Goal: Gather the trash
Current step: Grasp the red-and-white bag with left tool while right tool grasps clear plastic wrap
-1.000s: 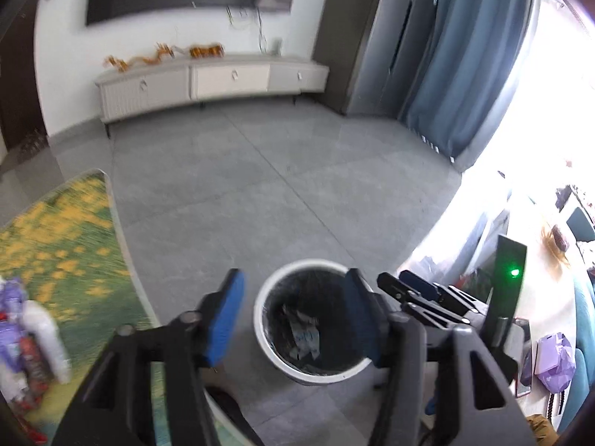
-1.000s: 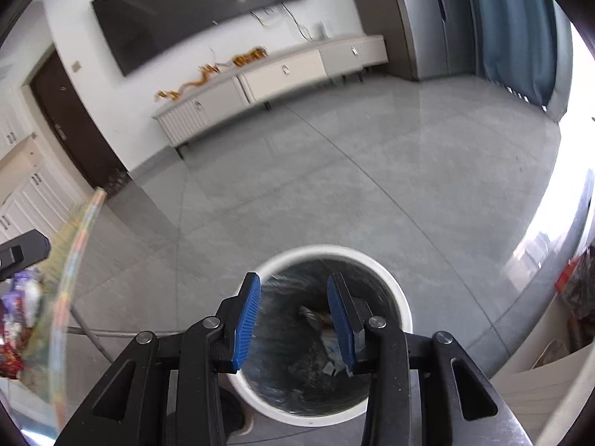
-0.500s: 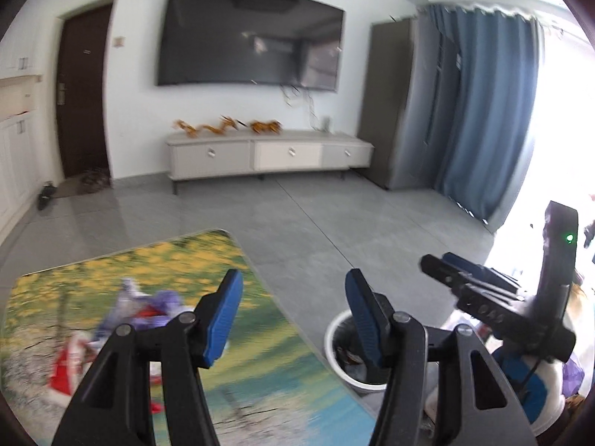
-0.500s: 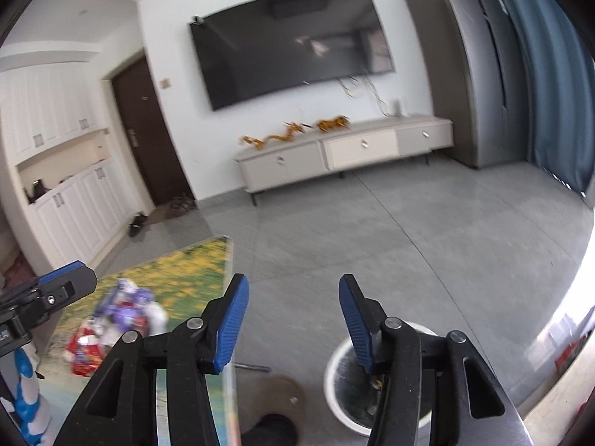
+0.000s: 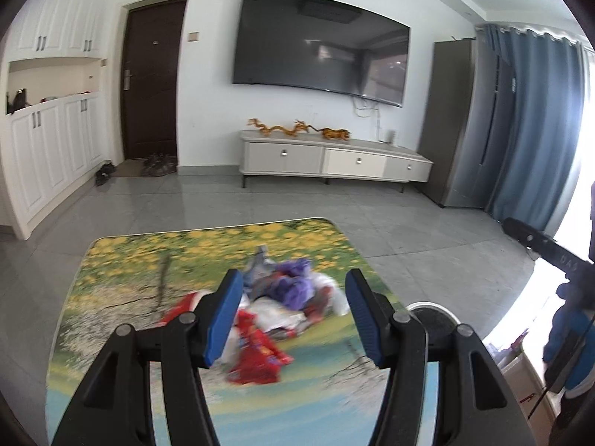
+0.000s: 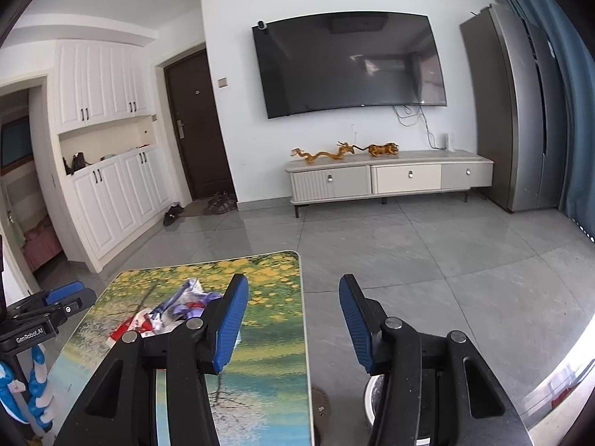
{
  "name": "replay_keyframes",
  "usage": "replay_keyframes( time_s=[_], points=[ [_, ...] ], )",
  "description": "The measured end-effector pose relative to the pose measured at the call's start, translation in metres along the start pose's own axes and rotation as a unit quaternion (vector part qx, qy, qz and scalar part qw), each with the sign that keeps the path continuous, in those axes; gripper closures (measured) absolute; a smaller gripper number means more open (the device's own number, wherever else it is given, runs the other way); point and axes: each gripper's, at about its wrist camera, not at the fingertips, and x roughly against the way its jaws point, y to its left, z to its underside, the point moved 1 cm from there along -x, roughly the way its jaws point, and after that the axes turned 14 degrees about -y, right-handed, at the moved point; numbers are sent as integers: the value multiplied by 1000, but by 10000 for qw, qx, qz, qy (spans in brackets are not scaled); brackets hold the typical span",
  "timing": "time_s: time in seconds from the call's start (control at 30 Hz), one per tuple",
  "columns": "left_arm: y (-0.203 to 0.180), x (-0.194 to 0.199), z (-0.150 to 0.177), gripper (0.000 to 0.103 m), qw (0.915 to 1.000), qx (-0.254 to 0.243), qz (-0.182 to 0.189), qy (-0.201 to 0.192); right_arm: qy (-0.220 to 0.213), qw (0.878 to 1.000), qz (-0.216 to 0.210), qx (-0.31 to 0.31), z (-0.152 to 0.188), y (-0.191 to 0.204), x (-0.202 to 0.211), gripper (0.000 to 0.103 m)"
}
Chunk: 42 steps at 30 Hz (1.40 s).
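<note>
"GenRobot.AI" label on left tool.

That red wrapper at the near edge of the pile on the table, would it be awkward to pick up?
Probably easy to lift: the red wrapper looks like thin crumpled film, so light and floppy. It would likely crush flat between the jaws instead of resisting. Its glossy look suggests it could slip, and it lies against the other wrappers, so neighbours may drag along.

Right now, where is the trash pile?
The trash pile lies mid-table on the flower-print table, in the left wrist view framed between the left hand-held gripper fingers.
</note>
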Motion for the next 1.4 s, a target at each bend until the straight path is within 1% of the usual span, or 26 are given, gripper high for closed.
replay_keyframes(
  time_s=[0.03,0.1,0.13,0.27,0.4,0.47,0.57,0.73,0.93,1.07,1.17,1.33,1.4],
  points=[
    [7,3,1,47,10000,13,-79,-12,4,10000,-29,20,0,3,0,55],
    [23,8,5,33,9997,96,-216,-26,15,10000,-76,49,3,5,4,55],
    [31,11,7,31,9995,150,-290,-32,33,9999,-109,71,4,8,2,55],
    [60,13,14,31,9980,237,-579,30,132,9996,-239,100,9,15,-5,55],
    [86,4,27,31,9962,249,-795,243,287,9989,-357,71,20,15,-20,55],
    [96,-6,35,31,9951,228,-851,438,378,9985,-404,49,26,16,-27,55],
    [107,-25,49,31,9936,230,-815,751,545,9973,-483,30,37,16,-43,55],
    [114,-69,71,31,9886,129,-709,1323,878,9939,-671,61,57,20,-76,55],
    [121,-118,85,31,9817,1,-708,1770,1202,9883,-934,53,77,23,-119,55],
    [127,-140,95,31,9764,19,-694,2046,1473,9825,-1142,70,90,29,-154,55],
    [132,-148,100,31,9738,59,-690,2167,1656,9781,-1262,47,100,31,-177,55],
    [147,-153,104,32,9721,223,-720,2223,1960,9701,-1432,-11,119,38,-210,55],
    [155,-153,105,37,9708,341,-760,2250,2051,9668,-1524,-18,125,43,-220,55]
  ],
)
